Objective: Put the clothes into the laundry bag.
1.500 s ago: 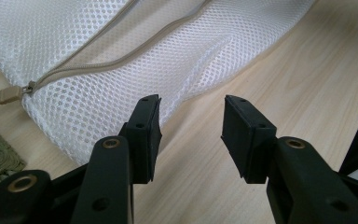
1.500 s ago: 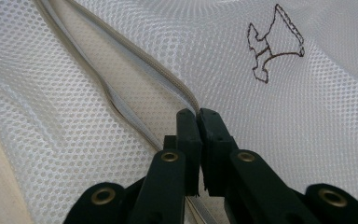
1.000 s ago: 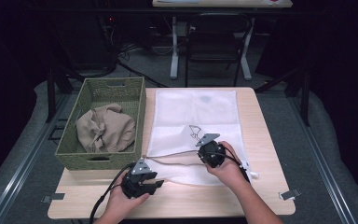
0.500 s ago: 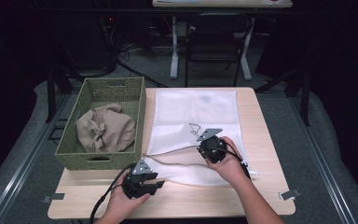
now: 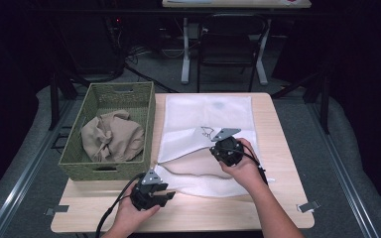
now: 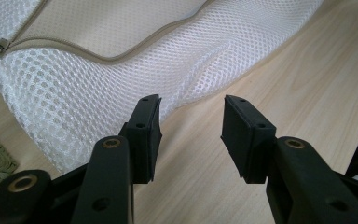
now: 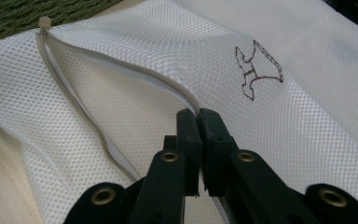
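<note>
A white mesh laundry bag (image 5: 206,116) lies flat on the wooden table (image 5: 278,198), with its beige zipper undone along the near side. My right gripper (image 5: 219,154) is shut on the upper zipper edge (image 7: 140,72) and holds that flap lifted, so the mouth gapes. In the right gripper view its jaws (image 7: 196,114) pinch the zipper tape, and a small embroidered mark (image 7: 256,70) shows on the mesh. My left gripper (image 5: 167,195) rests near the table's front edge, open, just before the bag's near edge (image 6: 98,93); nothing lies between its pads (image 6: 192,108).
A green woven basket (image 5: 74,153) stands at the table's left and holds a crumpled beige cloth (image 5: 111,136). The zipper pull (image 7: 43,22) sits at the bag's left corner, beside the basket. Bare wood runs along the front and right of the table.
My right gripper has risen a little with the zipper edge in it, so the bag's mouth gapes wider. The left gripper has stayed where it was.
</note>
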A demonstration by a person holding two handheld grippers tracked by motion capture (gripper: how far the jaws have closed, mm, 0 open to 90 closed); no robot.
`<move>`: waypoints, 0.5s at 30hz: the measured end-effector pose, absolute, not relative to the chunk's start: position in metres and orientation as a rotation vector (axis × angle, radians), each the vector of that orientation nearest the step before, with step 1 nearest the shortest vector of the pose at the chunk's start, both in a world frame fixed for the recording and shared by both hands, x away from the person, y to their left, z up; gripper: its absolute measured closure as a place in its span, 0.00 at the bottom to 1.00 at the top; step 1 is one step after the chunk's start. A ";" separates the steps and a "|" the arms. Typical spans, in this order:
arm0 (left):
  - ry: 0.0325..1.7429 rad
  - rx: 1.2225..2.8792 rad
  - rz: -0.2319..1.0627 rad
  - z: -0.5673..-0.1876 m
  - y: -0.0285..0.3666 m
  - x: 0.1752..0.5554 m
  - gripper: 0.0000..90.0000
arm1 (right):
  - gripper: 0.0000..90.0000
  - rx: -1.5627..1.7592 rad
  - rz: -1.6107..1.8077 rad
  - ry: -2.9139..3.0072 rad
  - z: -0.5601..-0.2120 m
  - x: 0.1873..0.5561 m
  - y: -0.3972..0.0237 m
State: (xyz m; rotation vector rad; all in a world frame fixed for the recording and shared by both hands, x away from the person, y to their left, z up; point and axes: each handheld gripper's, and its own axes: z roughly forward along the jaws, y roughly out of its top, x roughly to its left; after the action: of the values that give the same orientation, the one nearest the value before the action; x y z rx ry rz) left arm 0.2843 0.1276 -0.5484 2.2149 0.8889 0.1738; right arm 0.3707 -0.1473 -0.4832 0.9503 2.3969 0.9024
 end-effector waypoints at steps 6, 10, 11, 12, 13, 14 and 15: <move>0.883 2.224 0.174 -0.548 0.128 0.286 0.68 | 0.97 0.947 0.914 2.386 -0.479 0.373 -0.145; 0.877 2.222 0.175 -0.547 0.126 0.286 0.74 | 0.97 0.940 0.931 2.375 -0.473 0.375 -0.145; 0.883 2.213 0.175 -0.547 0.125 0.286 0.75 | 0.97 0.940 0.940 2.370 -0.472 0.375 -0.145; 0.880 2.212 0.167 -0.546 0.125 0.286 0.78 | 0.97 0.945 0.947 2.367 -0.471 0.375 -0.145; 0.875 2.209 0.161 -0.545 0.124 0.286 0.79 | 0.97 0.945 0.951 2.363 -0.470 0.376 -0.146; 0.871 2.211 0.149 -0.544 0.124 0.287 0.82 | 0.97 0.940 0.954 2.362 -0.469 0.376 -0.146; 0.868 2.211 0.136 -0.544 0.123 0.287 0.83 | 0.97 0.945 0.957 2.361 -0.468 0.377 -0.146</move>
State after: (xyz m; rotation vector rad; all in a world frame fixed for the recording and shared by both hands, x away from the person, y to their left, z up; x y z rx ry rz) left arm 0.2870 0.1235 -0.5441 2.2107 0.8685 0.1358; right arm 0.3765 -0.1462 -0.4682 0.9447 2.3613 0.9566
